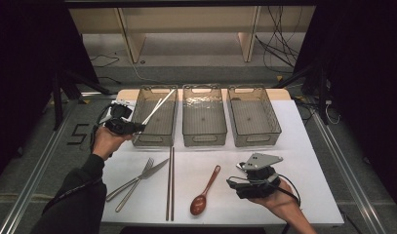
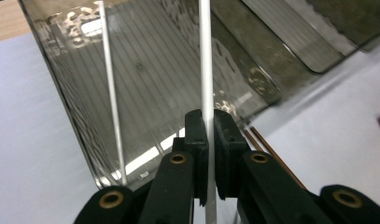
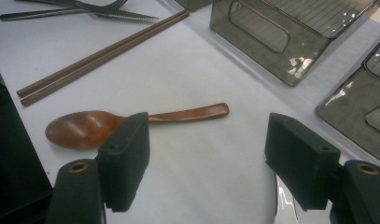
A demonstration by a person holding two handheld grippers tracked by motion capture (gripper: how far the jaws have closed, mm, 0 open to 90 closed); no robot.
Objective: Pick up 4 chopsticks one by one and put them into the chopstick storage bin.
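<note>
A white worktop (image 1: 284, 195) stands on grey floor, wooden shelving behind, cables trailing at the far right. Three clear bins line its far edge. The left hand-held gripper (image 1: 137, 128) is clenched on a white chopstick (image 2: 206, 70) over the left bin (image 1: 157, 129). The right hand-held gripper (image 1: 231, 183) rests released near the front edge, beside a brown spoon (image 1: 204, 195).

High cam overhead; tool cams close.

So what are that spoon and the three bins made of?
The spoon looks like wood or lacquered plastic: reddish brown with a smooth, soft sheen. The bins look like hard, smoke-tinted clear plastic: you see through their ribbed walls, and they show glossy glints.
</note>
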